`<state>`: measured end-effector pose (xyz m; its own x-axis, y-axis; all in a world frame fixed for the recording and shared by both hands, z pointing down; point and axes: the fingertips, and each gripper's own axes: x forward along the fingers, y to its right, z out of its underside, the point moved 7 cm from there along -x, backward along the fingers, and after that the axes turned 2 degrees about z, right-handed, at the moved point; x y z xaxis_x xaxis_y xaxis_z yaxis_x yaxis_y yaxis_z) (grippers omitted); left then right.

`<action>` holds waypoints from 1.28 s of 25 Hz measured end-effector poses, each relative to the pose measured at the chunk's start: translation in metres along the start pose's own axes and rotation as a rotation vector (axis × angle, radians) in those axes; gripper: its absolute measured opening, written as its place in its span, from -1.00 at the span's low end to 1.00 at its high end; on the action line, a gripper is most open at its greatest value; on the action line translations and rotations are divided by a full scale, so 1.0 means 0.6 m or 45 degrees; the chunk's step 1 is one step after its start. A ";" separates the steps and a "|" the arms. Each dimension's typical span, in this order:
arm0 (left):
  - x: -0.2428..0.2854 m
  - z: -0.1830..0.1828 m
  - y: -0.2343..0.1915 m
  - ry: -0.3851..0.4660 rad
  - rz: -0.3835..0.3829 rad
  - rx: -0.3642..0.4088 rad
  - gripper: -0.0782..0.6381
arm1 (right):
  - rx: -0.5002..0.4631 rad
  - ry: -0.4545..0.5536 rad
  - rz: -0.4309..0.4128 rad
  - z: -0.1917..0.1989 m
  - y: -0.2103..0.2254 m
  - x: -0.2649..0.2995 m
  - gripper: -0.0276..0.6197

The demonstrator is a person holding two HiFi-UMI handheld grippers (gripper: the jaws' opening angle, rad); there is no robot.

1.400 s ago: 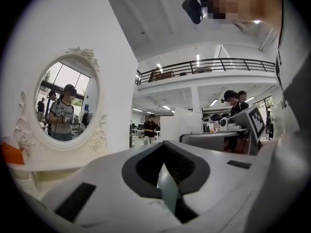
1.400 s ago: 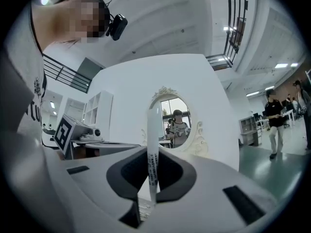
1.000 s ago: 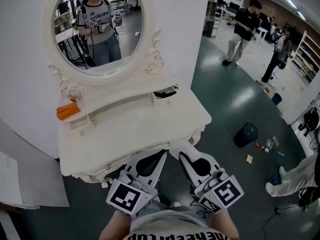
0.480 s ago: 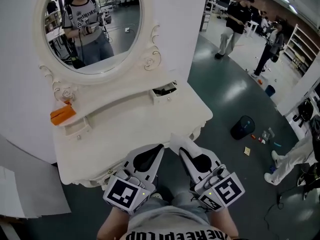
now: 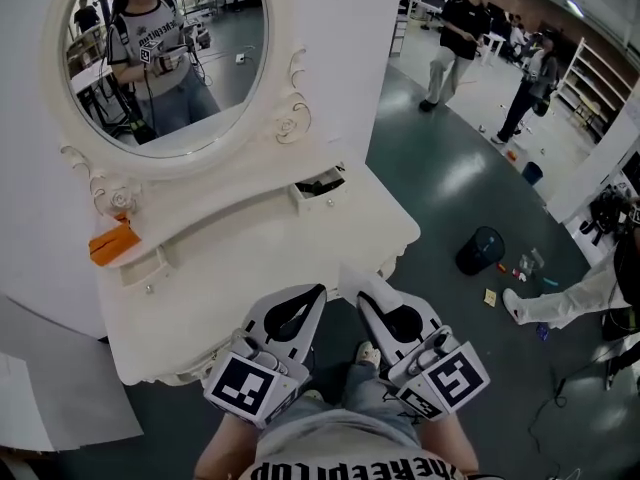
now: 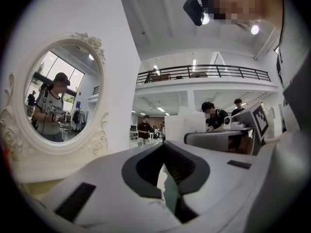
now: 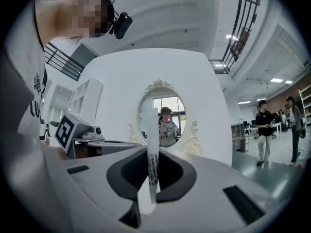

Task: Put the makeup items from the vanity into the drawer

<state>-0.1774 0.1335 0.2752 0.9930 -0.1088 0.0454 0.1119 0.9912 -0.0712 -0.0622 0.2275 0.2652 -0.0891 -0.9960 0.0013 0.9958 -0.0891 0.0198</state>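
A wide hall with a dark green floor [image 5: 470, 193] lies round a white vanity bench [image 5: 250, 258] set under an oval mirror [image 5: 170, 63]. A slim white makeup stick [image 7: 150, 147] with dark print stands upright between the jaws of the right gripper [image 7: 151, 178], which are clenched on it, at the bench's near edge. Just beside it the left gripper [image 5: 318, 294] has its jaws pressed together with nothing in them. Farther back, on the bench's raised shelf, a small drawer [image 5: 322, 190] at the right stands pulled open, and an orange item [image 5: 110, 242] lies at the shelf's left end
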 end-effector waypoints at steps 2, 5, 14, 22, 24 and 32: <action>0.008 -0.001 -0.008 0.013 -0.013 0.010 -0.72 | -0.001 0.003 -0.009 0.000 0.011 0.009 -0.82; 0.027 -0.001 -0.023 0.053 -0.039 0.052 -0.72 | 0.000 0.012 -0.029 0.000 0.034 0.024 -0.82; 0.119 -0.008 -0.040 0.056 -0.110 0.046 -0.72 | 0.019 0.010 -0.110 -0.002 0.130 0.057 -0.82; 0.199 -0.019 -0.044 0.041 -0.172 0.020 -0.72 | 0.020 0.005 -0.179 -0.011 0.217 0.075 -0.82; 0.217 -0.020 -0.049 0.068 -0.191 0.042 -0.72 | 0.019 0.001 -0.199 -0.011 0.237 0.081 -0.82; 0.283 -0.019 -0.054 0.065 -0.268 0.031 -0.72 | 0.025 -0.016 -0.278 -0.007 0.311 0.098 -0.82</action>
<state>-0.0119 0.0821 0.2737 0.9484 -0.3169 0.0060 0.3169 0.9476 -0.0413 0.1186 0.1524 0.2647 -0.3028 -0.9530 0.0073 0.9524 -0.3023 0.0405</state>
